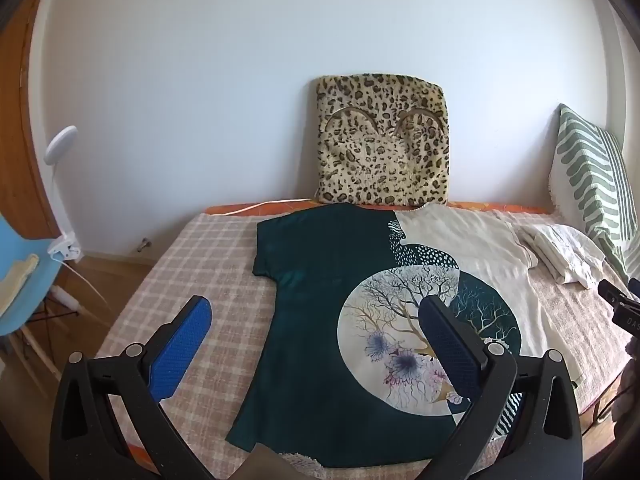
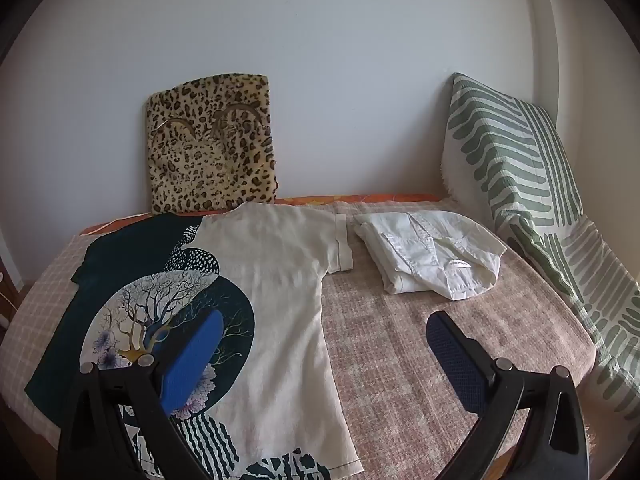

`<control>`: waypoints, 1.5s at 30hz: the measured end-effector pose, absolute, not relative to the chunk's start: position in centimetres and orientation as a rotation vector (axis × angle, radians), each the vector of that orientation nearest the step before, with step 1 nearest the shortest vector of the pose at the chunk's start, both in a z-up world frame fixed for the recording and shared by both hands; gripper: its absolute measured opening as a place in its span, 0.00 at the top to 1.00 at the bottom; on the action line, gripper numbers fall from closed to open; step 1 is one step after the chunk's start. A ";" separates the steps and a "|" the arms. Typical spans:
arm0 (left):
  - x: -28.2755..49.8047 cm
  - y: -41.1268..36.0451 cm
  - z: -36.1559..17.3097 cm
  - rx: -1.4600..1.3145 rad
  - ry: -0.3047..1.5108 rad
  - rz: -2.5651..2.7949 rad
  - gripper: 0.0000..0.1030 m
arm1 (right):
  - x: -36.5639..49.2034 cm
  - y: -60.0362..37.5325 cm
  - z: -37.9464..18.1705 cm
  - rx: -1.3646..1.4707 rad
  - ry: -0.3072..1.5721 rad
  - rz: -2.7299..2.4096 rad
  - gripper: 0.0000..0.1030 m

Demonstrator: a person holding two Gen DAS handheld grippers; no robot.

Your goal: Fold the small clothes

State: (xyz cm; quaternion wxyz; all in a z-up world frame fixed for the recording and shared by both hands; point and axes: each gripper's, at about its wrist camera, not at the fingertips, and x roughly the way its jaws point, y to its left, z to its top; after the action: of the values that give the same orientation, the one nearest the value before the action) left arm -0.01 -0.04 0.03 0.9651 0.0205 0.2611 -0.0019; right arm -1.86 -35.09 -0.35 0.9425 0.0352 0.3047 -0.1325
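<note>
A short-sleeved top (image 1: 320, 304), half dark green and half cream with a round tree print, lies spread flat on the checked bed cover (image 1: 192, 264); it also shows in the right wrist view (image 2: 280, 280). My left gripper (image 1: 316, 316) is open and empty above the top's lower green half. My right gripper (image 2: 324, 332) is open and empty above the top's cream right edge. A folded white garment (image 2: 432, 256) lies on the bed to the right of the top, also in the left wrist view (image 1: 564, 256).
A leopard-print cushion (image 1: 380, 140) leans on the wall behind the top. A green-striped pillow (image 2: 516, 168) stands at the right. A blue chair (image 1: 20, 272) and a white clip lamp (image 1: 60, 184) are left of the bed. The right gripper's tip (image 1: 620, 308) shows at the right edge.
</note>
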 end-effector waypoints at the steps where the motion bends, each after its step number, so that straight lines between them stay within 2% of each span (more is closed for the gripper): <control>1: 0.0 -0.1 0.1 0.040 0.528 -0.004 0.00 | -1.9 -35.1 -0.4 0.072 0.622 -0.270 0.00; 45: 0.1 0.4 -0.3 0.029 0.540 0.002 0.00 | -1.9 -35.1 -0.2 0.077 0.619 -0.270 0.00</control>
State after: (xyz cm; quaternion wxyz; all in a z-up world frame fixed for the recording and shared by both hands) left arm 0.13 0.38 -0.31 0.9637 0.0143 0.2667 0.0011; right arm -1.90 -35.09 -0.21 0.9428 0.0377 0.3037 -0.1323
